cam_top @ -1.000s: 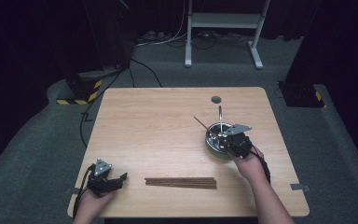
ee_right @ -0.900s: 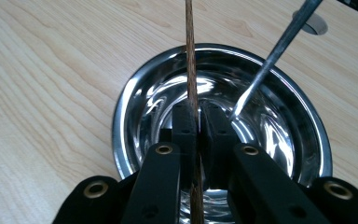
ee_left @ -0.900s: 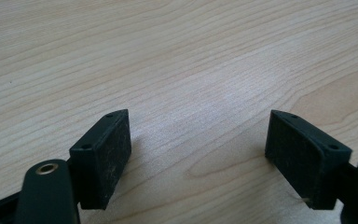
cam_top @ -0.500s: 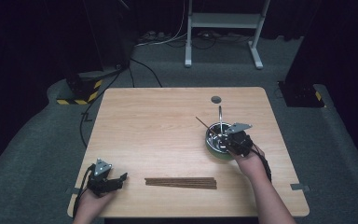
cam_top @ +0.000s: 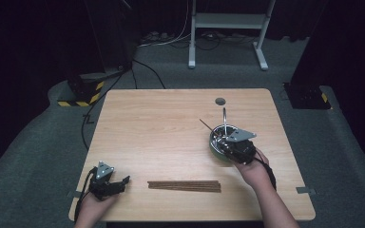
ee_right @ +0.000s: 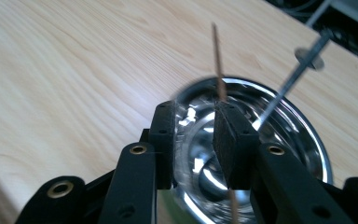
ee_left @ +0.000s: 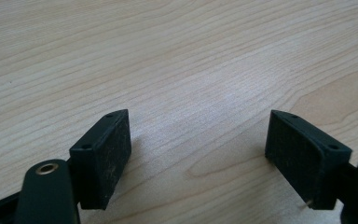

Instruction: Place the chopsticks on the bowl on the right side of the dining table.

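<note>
Scene: I sit at a light wooden worktop (cam_top: 171,128) and hold a hand-held gripper in each hand.
Bowl: a shiny metal bowl (cam_top: 217,142) with a green outside stands at the right side of the worktop, under my right hand.
In the bowl: one thin brown stick (cam_top: 206,125) leans over the bowl's far-left rim; a silvery metal rod (cam_top: 225,120) rises out of it, and I cannot name that rod more exactly.
Right hand-held gripper (ee_right: 196,135): it hovers above the bowl, its jaws a little apart. A thin brown stick (ee_right: 218,70) runs along the face of the right-hand pad and points up past it. The gap beside it is plain, so the stick looks loose or barely pinched; I cannot tell for sure.
Left hand-held gripper (ee_left: 198,158): it lies low over bare wood at the near-left corner of the worktop, jaws wide apart, with nothing between them.
Sticks left: a neat bundle of brown sticks (cam_top: 184,185) lies flat near the front edge, between my two hands, untouched.
Progress, my guess: I seem to be moving sticks into the bowl one by one. One or two are in or at the bowl; most of the bundle is yet to go.
</note>
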Demonstrator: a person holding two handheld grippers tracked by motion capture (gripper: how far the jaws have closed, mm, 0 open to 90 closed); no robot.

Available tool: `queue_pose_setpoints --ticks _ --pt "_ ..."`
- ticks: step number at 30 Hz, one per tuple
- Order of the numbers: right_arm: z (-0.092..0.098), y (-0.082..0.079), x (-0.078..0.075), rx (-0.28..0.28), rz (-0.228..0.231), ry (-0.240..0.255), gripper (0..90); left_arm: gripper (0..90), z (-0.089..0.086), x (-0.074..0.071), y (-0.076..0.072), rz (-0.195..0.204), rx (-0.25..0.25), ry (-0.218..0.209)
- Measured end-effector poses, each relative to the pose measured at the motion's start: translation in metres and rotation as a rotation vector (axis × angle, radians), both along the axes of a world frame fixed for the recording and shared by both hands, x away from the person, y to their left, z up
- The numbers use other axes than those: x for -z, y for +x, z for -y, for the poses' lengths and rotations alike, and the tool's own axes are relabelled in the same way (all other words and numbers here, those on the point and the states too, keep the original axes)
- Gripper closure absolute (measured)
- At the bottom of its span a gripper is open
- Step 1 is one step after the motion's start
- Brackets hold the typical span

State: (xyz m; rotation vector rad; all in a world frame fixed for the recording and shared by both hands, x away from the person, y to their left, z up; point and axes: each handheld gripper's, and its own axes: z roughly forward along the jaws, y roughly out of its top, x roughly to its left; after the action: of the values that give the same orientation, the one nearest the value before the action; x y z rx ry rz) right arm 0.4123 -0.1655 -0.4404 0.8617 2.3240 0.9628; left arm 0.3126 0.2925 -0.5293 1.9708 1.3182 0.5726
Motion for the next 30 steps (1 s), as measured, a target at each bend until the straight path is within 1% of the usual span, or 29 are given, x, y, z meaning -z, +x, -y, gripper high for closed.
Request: queue_pose_setpoints --ticks 1,2,3,5,6,8,11,12,13,14,15,16,17,18,20,21,22,25,28,29,30 --pt "-0.003 -0.01 -0.003 -0.033 -0.006 0.059 69.5 22.4 0.0 0.0 0.0 0.0 -0.001 0.001" --pt "-0.005 -0.016 -0.003 -0.05 -0.008 0.078 69.8 22.4 0.0 0.0 0.0 -0.002 -0.003 0.003" --pt "-0.005 -0.016 -0.003 -0.05 -0.008 0.078 69.8 22.4 0.0 0.0 0.0 -0.002 -0.003 0.003" --pt "-0.01 -0.027 0.002 -0.079 -0.008 0.09 70.6 22.4 0.0 0.0 0.0 0.001 -0.002 0.005" --pt "-0.011 -0.031 0.005 -0.084 -0.017 0.092 70.7 22.4 0.0 0.0 0.0 0.0 -0.001 0.001" --pt "-0.014 -0.04 0.016 -0.086 -0.042 0.101 71.2 22.4 0.0 0.0 0.0 -0.002 -0.002 0.004" --pt "-0.015 -0.053 0.039 -0.08 -0.077 0.13 71.2 22.4 0.0 0.0 0.0 0.001 -0.003 0.002" --pt "-0.015 -0.056 0.044 -0.076 -0.089 0.143 71.1 22.4 0.0 0.0 0.0 0.003 -0.006 -0.003" --pt "-0.012 -0.063 0.056 -0.062 -0.11 0.18 70.9 22.4 0.0 0.0 0.0 0.003 -0.005 -0.004" --pt "-0.012 -0.063 0.056 -0.062 -0.11 0.18 70.9 22.4 0.0 0.0 0.0 0.003 -0.005 -0.004" --pt "-0.012 -0.064 0.06 -0.056 -0.107 0.191 70.8 22.4 0.001 0.0 0.0 0.003 -0.005 -0.005" --pt "-0.011 -0.066 0.064 -0.052 -0.115 0.194 70.6 22.4 0.0 0.0 0.0 0.003 -0.004 -0.004" --pt "-0.011 -0.068 0.066 -0.045 -0.124 0.184 70.4 22.4 0.0 0.0 0.0 0.004 -0.007 -0.001" --pt "-0.01 -0.071 0.068 -0.044 -0.123 0.167 69.8 22.4 0.0 0.0 0.0 0.004 -0.006 0.0" --pt "-0.009 -0.072 0.069 -0.043 -0.123 0.164 69.7 22.4 0.001 0.0 0.0 0.004 -0.009 0.0" --pt "-0.008 -0.074 0.071 -0.042 -0.13 0.17 69.7 22.4 0.001 0.0 0.0 0.004 -0.009 0.0" --pt "-0.007 -0.075 0.072 -0.044 -0.147 0.177 69.5 22.4 0.001 0.0 0.0 0.004 -0.009 0.0" --pt "-0.007 -0.078 0.074 -0.054 -0.142 0.161 68.8 22.4 0.001 0.0 0.0 0.004 -0.01 -0.002" --pt "-0.008 -0.079 0.075 -0.054 -0.158 0.17 68.6 22.4 0.001 0.0 0.0 0.004 -0.01 -0.002" --pt "-0.009 -0.079 0.075 -0.061 -0.153 0.162 68.4 22.4 0.001 0.0 0.0 0.004 -0.01 -0.002" --pt "-0.01 -0.08 0.076 -0.06 -0.158 0.159 68.3 22.4 0.001 0.0 0.0 0.004 -0.01 0.0"
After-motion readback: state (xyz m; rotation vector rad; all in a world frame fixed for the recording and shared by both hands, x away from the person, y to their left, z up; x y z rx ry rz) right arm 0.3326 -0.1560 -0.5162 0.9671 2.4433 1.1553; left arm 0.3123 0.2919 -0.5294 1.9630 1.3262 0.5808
